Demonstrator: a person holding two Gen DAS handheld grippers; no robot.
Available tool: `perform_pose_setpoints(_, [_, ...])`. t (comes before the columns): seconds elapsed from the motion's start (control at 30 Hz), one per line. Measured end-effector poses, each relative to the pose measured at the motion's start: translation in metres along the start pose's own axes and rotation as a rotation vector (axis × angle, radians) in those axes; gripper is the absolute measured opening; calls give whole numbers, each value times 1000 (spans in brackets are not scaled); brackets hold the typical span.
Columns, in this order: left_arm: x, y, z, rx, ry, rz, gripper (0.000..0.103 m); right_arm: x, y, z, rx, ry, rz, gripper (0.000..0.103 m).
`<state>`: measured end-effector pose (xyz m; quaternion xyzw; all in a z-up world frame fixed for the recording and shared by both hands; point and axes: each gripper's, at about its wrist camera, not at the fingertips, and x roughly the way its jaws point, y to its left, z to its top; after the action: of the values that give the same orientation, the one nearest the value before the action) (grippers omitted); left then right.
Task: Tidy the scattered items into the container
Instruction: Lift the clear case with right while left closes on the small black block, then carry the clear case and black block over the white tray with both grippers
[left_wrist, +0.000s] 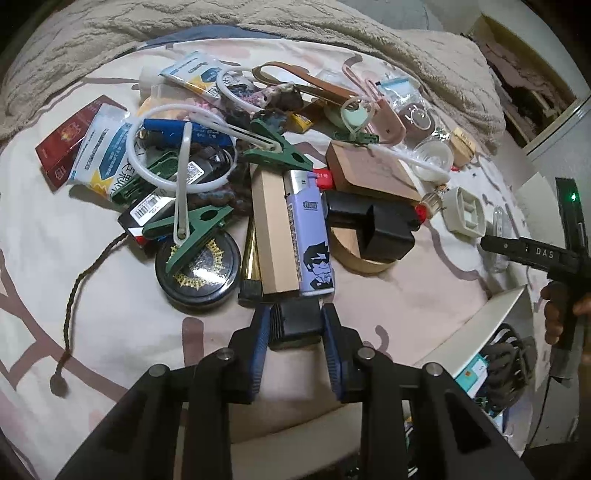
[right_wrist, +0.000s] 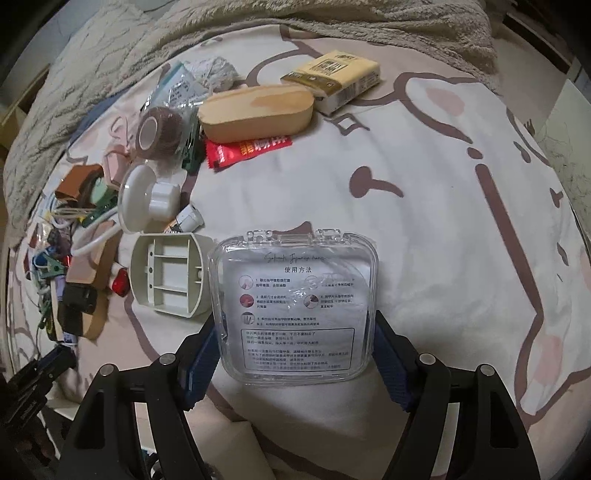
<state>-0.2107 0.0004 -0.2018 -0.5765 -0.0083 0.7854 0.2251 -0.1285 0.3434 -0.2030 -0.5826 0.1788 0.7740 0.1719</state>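
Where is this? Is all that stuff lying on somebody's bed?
Most likely yes, a bed in a bedroom. The clutter sits on a soft printed bedsheet, a fluffy cream blanket is bunched along its far edge, and a cushion-like mound lies under the blanket.

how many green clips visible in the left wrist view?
3 clear ones: near green clip lying on the round black tin; middle green clip above the purple lighter; small far green clip beside the brown block. More may be buried in the pile.
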Motion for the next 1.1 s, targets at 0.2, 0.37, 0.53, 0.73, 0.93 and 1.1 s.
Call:
perform_pose_setpoints(0.2, [-21,-1,-3,-5,-56,-13,28,-19,1,-2,10,-38,27,76])
perform_pose_setpoints(0.37, [-47,-2,-5,-13,-138,-36,28,-36,9,-2,-8,-75,44,76])
perform_pose_setpoints(0.53, [-75,-8,-11,-5,-207,-48,28,-67,9,-9,-23,-121,95,76])
perform_pose_setpoints(0.73, [-106,-22,-24,32,-292,-62,28,-103,19,-22,-69,-168,178,76])
perform_pose_setpoints(0.93, [-134,-38,-37,48,-358,-62,28,-136,26,-36,-125,-203,242,76])
perform_pose_setpoints(1.1, [-157,-51,-44,65,-407,-82,28,-158,29,-52,-166,-215,290,76])
